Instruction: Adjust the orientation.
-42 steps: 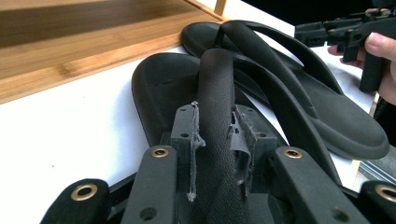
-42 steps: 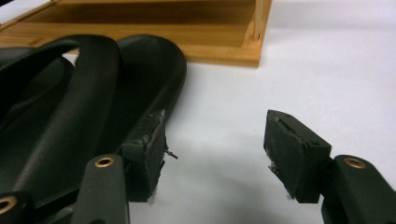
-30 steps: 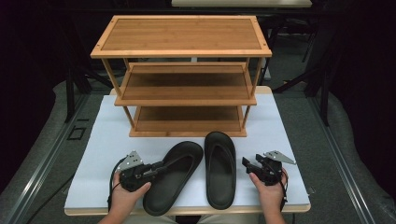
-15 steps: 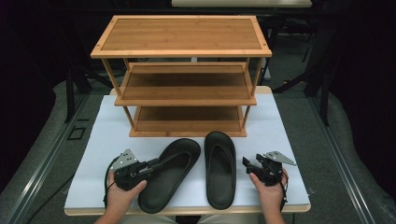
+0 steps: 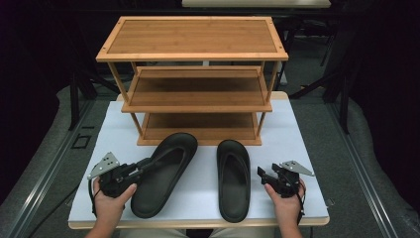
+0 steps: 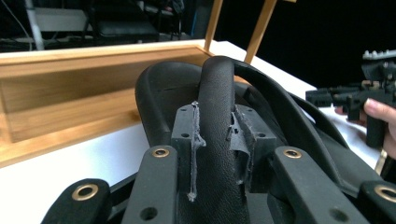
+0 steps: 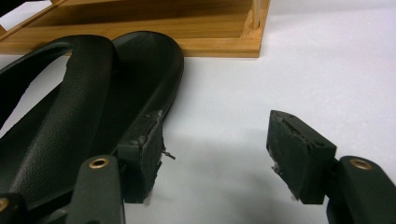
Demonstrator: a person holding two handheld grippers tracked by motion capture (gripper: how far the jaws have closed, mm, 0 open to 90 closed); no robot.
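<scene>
The left sandal (image 5: 163, 173) lay on the white table (image 5: 307, 148) with its toe pointing toward one o'clock, close to the front edge of the wooden shoe rack (image 5: 198, 94), and its strap (image 6: 215, 107) was pinched between the pads of the left gripper (image 5: 141, 166), whose jaws stood narrowed onto that strap from either side. At three o'clock from it, apart by a strip of bare table, the right sandal (image 5: 234, 178) lay flat with its toe toward twelve. The right gripper (image 5: 261, 173) sat just beside that sandal's outer edge, its jaws wide apart and holding nothing; in its own view one pad (image 7: 142, 161) was right against the sole's rim (whether touching I could not tell) and the other stood over bare table. The step in hand looked like carrying the left sandal to the rack, with the grip already made. The next move would call for lifting it clear of the table, keeping the strap from slipping through the pads, and steering the toe toward twelve o'clock into a shelf opening without knocking the rack's front rail or posts.
</scene>
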